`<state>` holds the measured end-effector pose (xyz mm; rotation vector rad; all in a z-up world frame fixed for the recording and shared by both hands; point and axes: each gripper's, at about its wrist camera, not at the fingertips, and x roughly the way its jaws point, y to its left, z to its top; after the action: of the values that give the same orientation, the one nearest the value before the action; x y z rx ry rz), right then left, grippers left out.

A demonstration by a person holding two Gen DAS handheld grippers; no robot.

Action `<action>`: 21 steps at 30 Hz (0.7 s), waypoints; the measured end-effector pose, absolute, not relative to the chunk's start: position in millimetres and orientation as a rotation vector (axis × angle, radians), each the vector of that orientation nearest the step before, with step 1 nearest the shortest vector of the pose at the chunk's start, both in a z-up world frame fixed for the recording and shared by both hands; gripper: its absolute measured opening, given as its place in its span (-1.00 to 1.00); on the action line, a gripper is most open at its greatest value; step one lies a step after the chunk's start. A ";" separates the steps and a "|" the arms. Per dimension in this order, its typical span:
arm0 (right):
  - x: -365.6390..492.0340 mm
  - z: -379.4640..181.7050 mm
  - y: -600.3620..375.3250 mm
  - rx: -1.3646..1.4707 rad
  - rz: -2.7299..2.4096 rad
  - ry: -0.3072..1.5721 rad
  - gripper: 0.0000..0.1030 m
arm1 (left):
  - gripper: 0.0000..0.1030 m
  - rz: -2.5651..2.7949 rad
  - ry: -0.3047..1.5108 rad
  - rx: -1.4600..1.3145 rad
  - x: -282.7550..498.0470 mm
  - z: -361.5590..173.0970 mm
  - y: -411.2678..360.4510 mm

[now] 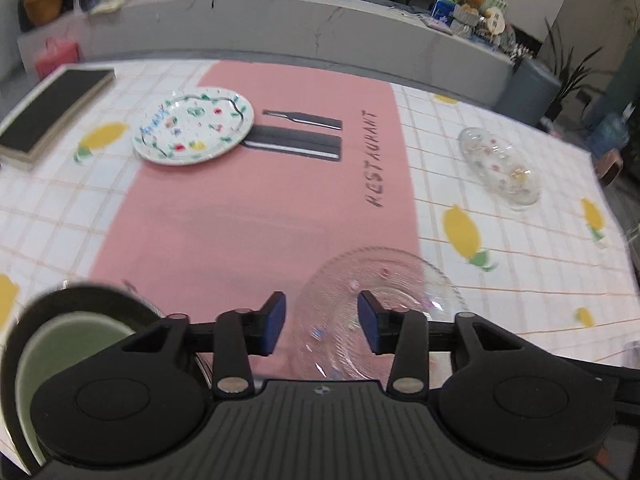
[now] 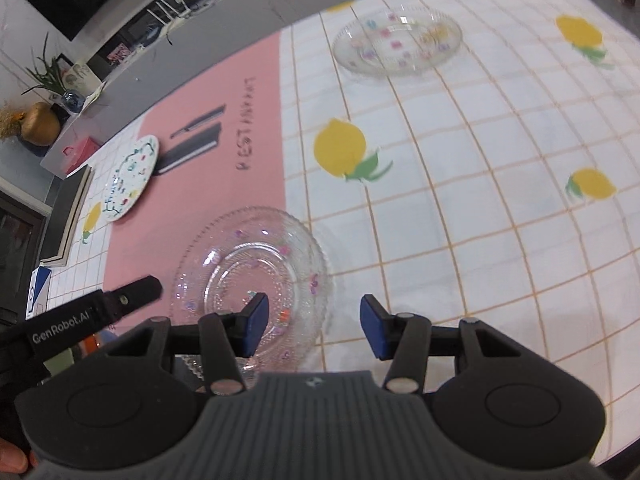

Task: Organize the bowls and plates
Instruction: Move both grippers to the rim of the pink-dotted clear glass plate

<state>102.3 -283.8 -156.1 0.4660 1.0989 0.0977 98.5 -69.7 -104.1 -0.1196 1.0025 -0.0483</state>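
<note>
Both the left gripper (image 1: 321,322) and the right gripper (image 2: 314,326) hang with jaws wide open and empty. Nearest is the glass plate (image 2: 256,276), at the edge of the pink mat (image 1: 248,200). It looks stiff, slippery and fragile, so the beaded rim is probably the best hold. Farther right lies a glass dish (image 2: 396,42); far left, a painted plate (image 1: 193,129).

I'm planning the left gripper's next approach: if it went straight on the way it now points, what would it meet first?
Most likely the clear glass plate lying just ahead of the open left gripper, at the edge of the pink placemat. Its rim shows between the fingers, though depth is unclear, so it might pass just above.
</note>
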 end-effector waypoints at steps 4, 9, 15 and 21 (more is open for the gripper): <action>109.3 -164.9 -284.8 0.481 0.099 1.119 0.01 | 0.08 -0.010 0.996 -0.060 106.7 -105.6 -75.1; 113.4 -169.3 -289.7 0.508 0.093 1.129 0.01 | 0.06 -0.043 1.001 0.099 111.0 -104.0 -99.8; 116.1 -172.9 -293.7 0.546 0.100 1.140 0.01 | 0.03 -0.014 1.136 0.115 132.8 -122.0 -102.4; 118.9 -178.2 -293.9 0.587 0.122 1.150 -0.04 | -0.24 0.003 1.247 0.039 152.6 -135.1 -88.2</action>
<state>118.9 -293.9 -178.2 0.5868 1.1501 0.1221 152.6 -88.2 -135.1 0.0395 1.2473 0.0029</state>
